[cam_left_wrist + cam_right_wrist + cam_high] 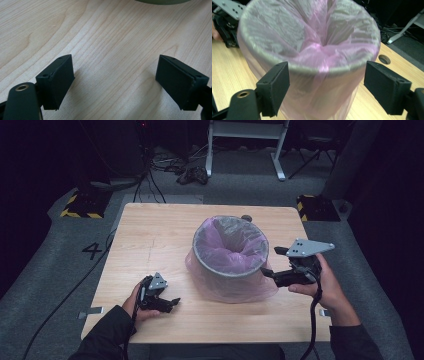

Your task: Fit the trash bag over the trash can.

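A grey bin [230, 251] lined with a pink plastic bag [250, 287] stands mid-table; the bag folds over the rim and drapes down the outside. My right gripper [270, 261] hovers open just right of the bin at rim height. In the right gripper view the bin rim [312, 68] sits close ahead of my right gripper [325, 86], between the spread jaws, with the pink bag [317, 50] sagging inside. My left gripper [172, 303] rests low near the table's front left, open. In the left gripper view my left gripper [115, 77] has bare wood between its jaws.
The wooden table [150, 235] has free surface left of and behind the bin. A small round hole [246, 218] lies at the far edge behind the bin. Cables, stands and desk legs [277, 160] sit on the grey floor beyond.
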`<state>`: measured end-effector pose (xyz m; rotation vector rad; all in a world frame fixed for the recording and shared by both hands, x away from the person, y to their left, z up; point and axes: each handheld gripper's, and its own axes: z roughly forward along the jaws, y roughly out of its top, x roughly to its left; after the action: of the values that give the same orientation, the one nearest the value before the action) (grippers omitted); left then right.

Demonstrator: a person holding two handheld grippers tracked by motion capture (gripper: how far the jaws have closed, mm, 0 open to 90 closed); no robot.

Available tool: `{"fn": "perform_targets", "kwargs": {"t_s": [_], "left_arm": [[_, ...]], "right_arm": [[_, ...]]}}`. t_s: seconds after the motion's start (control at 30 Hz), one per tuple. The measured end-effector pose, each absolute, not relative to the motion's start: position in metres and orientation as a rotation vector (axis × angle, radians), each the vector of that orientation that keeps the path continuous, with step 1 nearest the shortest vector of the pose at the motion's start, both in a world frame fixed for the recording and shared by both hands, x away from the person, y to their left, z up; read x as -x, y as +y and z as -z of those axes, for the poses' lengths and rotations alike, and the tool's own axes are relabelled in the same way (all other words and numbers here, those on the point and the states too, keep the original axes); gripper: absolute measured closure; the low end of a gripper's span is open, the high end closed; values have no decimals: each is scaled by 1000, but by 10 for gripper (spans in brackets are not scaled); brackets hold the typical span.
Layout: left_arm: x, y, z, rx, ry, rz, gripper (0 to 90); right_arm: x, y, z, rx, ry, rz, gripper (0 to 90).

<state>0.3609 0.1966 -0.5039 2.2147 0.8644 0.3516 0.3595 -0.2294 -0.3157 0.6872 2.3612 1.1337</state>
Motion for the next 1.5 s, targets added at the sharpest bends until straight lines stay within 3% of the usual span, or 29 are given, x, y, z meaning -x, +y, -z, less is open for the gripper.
{"fn": "perform_targets", "kwargs": {"t_s": [0.4,1.5], "left_arm": [[-361,197,504,-2215,864,-351,150],[-361,197,504,-2214,865,-352,150]], "right_arm": [[-350,-249,343,-718,2366,-1043,207],[-353,-300,459,-922,2386,-782,204]]}}
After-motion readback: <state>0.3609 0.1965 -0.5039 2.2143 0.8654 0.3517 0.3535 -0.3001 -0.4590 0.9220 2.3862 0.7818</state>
